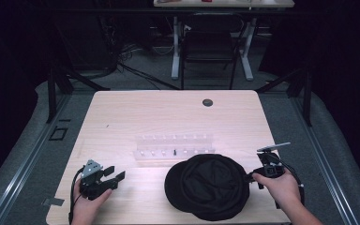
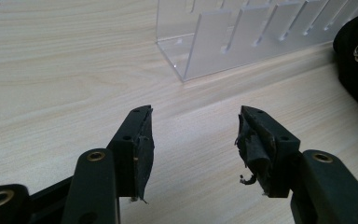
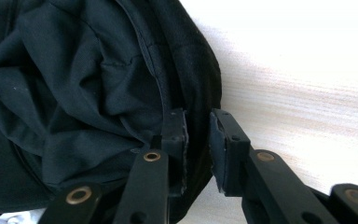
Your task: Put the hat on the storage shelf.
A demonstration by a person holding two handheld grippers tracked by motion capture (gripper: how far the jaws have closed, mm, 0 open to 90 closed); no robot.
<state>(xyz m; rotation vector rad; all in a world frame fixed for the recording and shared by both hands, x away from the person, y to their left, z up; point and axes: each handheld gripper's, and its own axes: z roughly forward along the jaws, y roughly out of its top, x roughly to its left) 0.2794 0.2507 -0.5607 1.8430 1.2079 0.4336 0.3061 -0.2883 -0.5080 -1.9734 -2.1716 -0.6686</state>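
Note:
A black cap [image 1: 206,185] lies crown-up near the table's front edge; its rim also shows at the right of the left gripper view [image 2: 356,70]. My right gripper [image 1: 251,178] is at the cap's right rim. In the right gripper view its jaws [image 3: 197,126] stand a narrow gap apart astride the cap's edge [image 3: 74,93], one jaw on the crumpled fabric side, the other over the bare wood. I cannot see the pads squeezing it. My left gripper [image 1: 116,172] rests at the front left, open and with nothing in it [image 2: 193,126], apart from the cap.
A clear slotted rack [image 1: 174,145] stands just behind the cap on the wooden table [image 1: 136,112]; it is ahead and to the right in the left gripper view [image 2: 242,42]. A dark round hole [image 1: 207,102] sits near the far edge. A chair [image 1: 209,47] stands beyond.

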